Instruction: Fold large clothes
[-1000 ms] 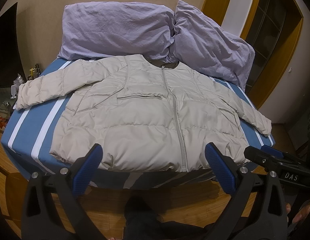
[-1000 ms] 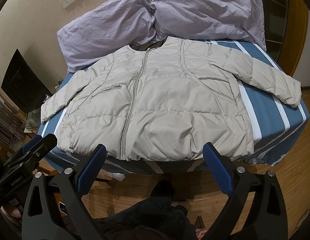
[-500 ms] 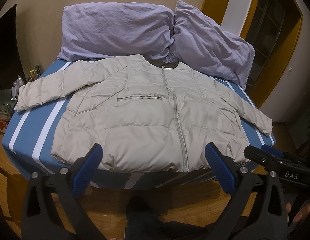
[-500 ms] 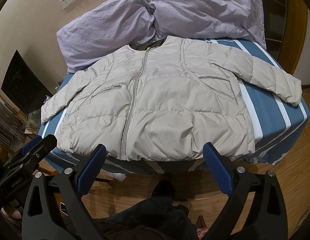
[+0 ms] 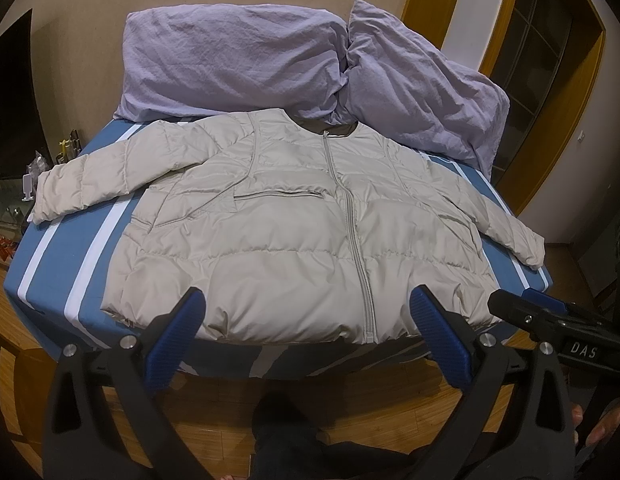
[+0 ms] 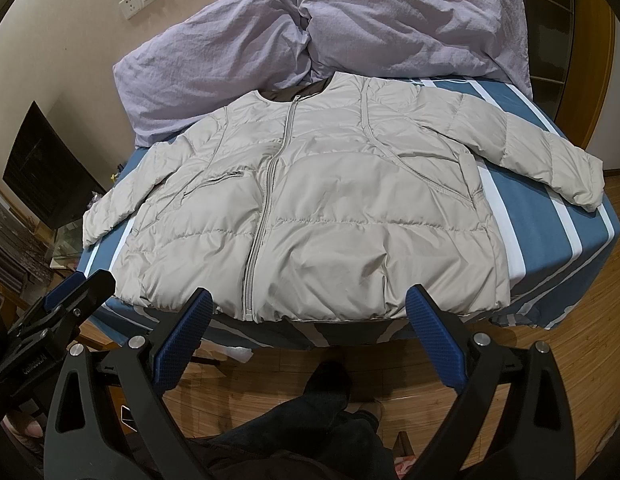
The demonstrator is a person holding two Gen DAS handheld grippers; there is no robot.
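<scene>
The jacket (image 5: 302, 232) lies flat and zipped on the bed (image 5: 78, 248), collar against the pillows (image 5: 238, 60), hem at the near edge. Both the left gripper (image 5: 306, 328) and right gripper (image 6: 308, 320) hang spread wide and empty, short of the hem. The puffy, slick shell may spring out of a shallow pinch, and a tug on the hem could slide the jacket off the bed.

Beige jacket (image 5: 294, 232), lilac pillows (image 5: 238, 60), blue bedsheet (image 5: 62, 248) (white stripes), blue-padded fingers (image 5: 176, 340).

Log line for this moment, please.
stage: pre-fold | puffer jacket: flat on bed, zipped, sleeves spread | left hand-held gripper: open, empty | right hand-held gripper: open, empty
</scene>
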